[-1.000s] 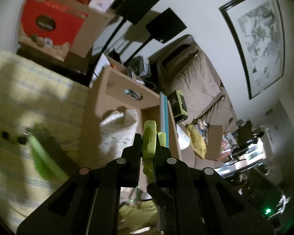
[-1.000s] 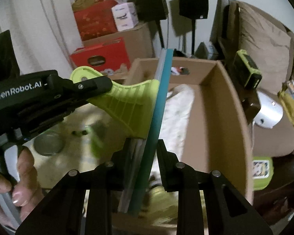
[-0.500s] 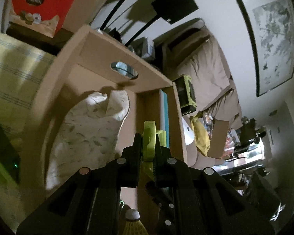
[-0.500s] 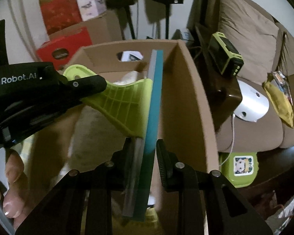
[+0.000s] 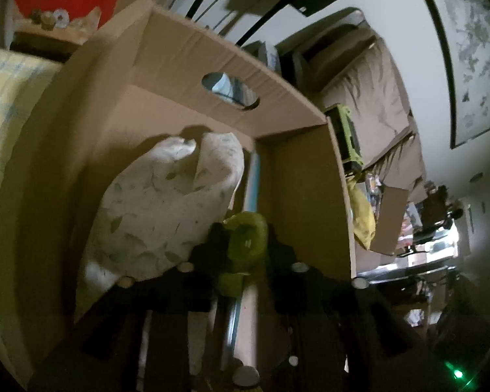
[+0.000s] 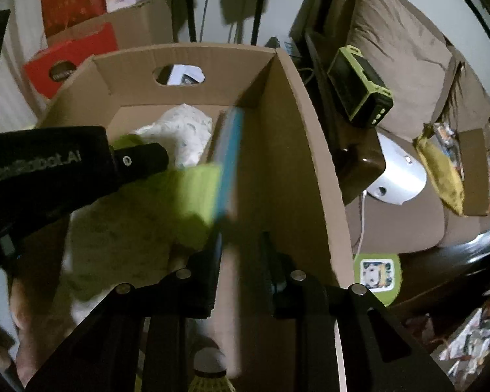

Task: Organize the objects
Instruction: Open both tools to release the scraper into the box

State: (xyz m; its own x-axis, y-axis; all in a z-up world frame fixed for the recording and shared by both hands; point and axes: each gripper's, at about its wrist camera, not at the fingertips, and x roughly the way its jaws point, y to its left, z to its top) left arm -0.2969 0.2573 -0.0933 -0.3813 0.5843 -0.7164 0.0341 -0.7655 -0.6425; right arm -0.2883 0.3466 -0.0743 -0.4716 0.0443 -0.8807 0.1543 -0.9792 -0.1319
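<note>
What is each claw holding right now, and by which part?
Right claw: the squeegee, by its blue blade. Left claw, jaws just opening: its green handle sits between them; grip unclear.

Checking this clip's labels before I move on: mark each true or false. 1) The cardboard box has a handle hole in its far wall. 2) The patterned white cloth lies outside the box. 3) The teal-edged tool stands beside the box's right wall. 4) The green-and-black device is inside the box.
1) True: the cardboard box has an oval handle hole cut in its far wall.
2) False: the patterned white cloth lies inside the box.
3) True: the teal-edged tool stands on edge beside that wall.
4) False: the green-and-black device sits outside the box, on dark furniture.
</note>
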